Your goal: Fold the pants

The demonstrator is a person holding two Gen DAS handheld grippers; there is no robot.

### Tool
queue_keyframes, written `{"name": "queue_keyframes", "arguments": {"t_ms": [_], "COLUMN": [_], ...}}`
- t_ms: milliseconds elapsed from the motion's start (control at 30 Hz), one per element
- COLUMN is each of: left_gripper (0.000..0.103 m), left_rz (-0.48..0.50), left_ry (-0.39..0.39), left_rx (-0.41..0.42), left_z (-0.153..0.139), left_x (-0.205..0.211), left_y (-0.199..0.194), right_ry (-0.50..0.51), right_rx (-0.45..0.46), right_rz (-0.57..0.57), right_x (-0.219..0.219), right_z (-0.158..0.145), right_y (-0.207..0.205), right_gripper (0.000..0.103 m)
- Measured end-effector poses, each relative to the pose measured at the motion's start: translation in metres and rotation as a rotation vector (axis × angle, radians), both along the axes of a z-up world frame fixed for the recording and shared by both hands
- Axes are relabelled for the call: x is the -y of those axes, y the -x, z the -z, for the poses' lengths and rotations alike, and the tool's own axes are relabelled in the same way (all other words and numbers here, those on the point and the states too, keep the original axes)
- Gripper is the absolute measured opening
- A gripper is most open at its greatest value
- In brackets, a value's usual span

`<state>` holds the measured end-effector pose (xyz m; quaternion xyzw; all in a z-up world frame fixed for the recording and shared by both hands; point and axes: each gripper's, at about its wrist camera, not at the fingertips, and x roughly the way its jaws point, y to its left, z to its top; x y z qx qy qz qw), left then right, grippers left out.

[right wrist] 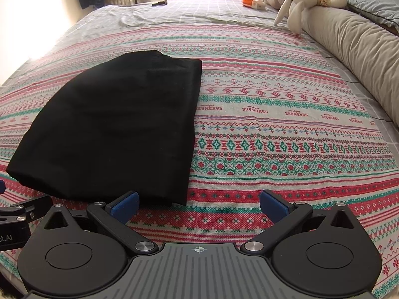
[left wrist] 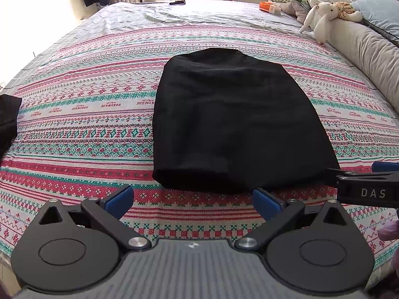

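Already the black pants (left wrist: 232, 122) lay as a compact folded block on the patterned bedspread (left wrist: 74, 114), near edge just ahead of both tools. Left gripper (left wrist: 193, 200) was spread wide and empty; right gripper (right wrist: 198, 203) likewise wide, holding nothing. Judged: one more fold likely remained; each gripper should pinch a near corner through all layers, lift together, and carry evenly to the far edge so nothing skews. Readable text: "HANDMADE" woven upside down on the bedspread, "DAS" on the right tool's side. A plush rabbit (right wrist: 299, 2) sat far right.
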<state>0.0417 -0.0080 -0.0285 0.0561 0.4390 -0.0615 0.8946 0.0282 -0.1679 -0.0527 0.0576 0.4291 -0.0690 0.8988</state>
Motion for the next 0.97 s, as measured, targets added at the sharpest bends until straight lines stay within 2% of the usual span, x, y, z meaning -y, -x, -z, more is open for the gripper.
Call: {"name": "queue_keyframes", "arguments": {"t_ms": [800,967], "left_gripper": [0.103,0.103], "left_rz": [-0.005,0.045], "left_ry": [-0.007,0.001], "left_rx": [-0.002,0.024], "left_z": [-0.0002,-0.0054], "left_x": [-0.0008,-0.0008], "left_y": [-0.0012,0.001], "right_ry": [0.0,-0.001], "right_rx": [0.0,0.002], "right_rz": [0.0,0.001], "right_x": [0.0007,0.0009], "right_z": [0.0001,0.0002], "right_y": [0.0005,0.0005], "right_gripper": [0.103,0.103]}}
